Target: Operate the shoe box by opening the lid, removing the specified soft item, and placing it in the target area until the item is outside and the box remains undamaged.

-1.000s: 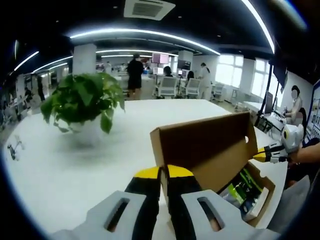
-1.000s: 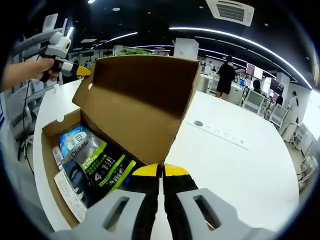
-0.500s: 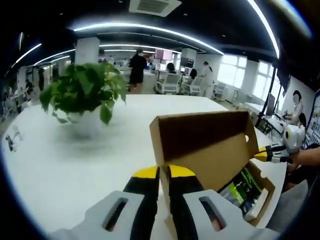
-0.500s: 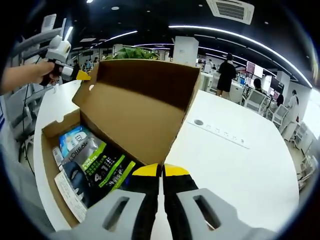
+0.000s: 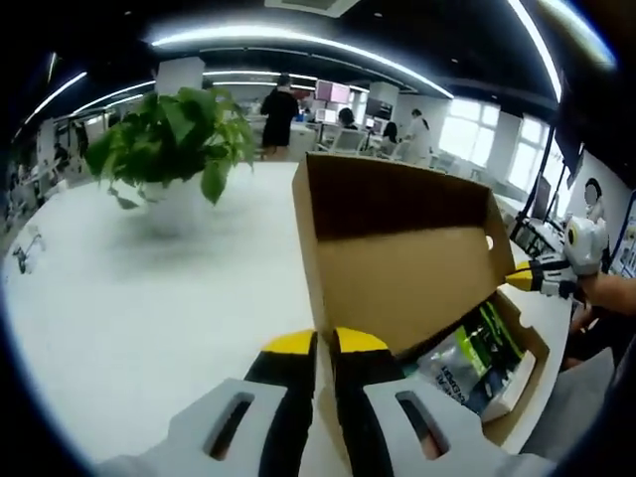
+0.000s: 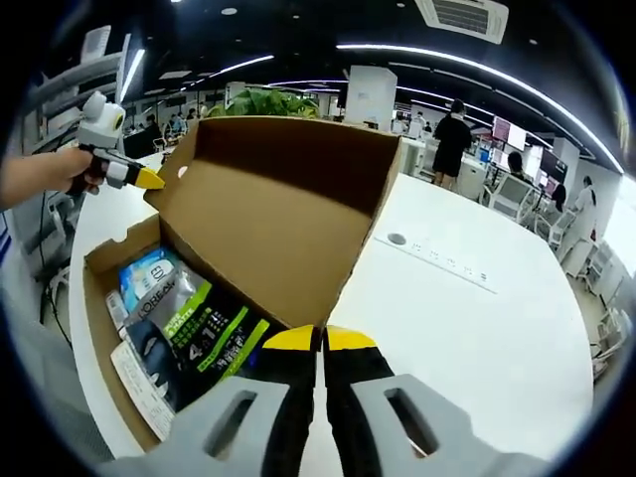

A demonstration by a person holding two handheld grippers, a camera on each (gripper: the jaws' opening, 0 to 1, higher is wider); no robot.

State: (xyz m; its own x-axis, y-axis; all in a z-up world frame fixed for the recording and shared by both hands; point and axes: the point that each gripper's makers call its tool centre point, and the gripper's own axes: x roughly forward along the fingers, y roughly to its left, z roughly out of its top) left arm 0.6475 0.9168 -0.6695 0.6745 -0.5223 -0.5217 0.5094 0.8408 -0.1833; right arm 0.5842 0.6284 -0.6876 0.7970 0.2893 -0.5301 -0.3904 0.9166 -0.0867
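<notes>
Left gripper (image 5: pixel 325 343) clamped on the near corner of the raised lid (image 5: pixel 397 258), yellow tips pressed together. Right gripper (image 6: pixel 320 341) likewise pinched shut on the lid's opposite corner, lid tilted up over the shoe box (image 6: pixel 99 328). Soft packets (image 6: pixel 189 323) lying inside, just beside the right gripper. Beyond on the white table (image 5: pixel 129 298), a potted plant (image 5: pixel 169 144).

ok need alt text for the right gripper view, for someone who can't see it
An open cardboard shoe box sits on a white table, lid raised, with glossy packets lying inside. The right tongs, yellow-tipped and shut, sit at the lid's near corner, while the left tongs reach its far corner. An office stretches behind.
</notes>
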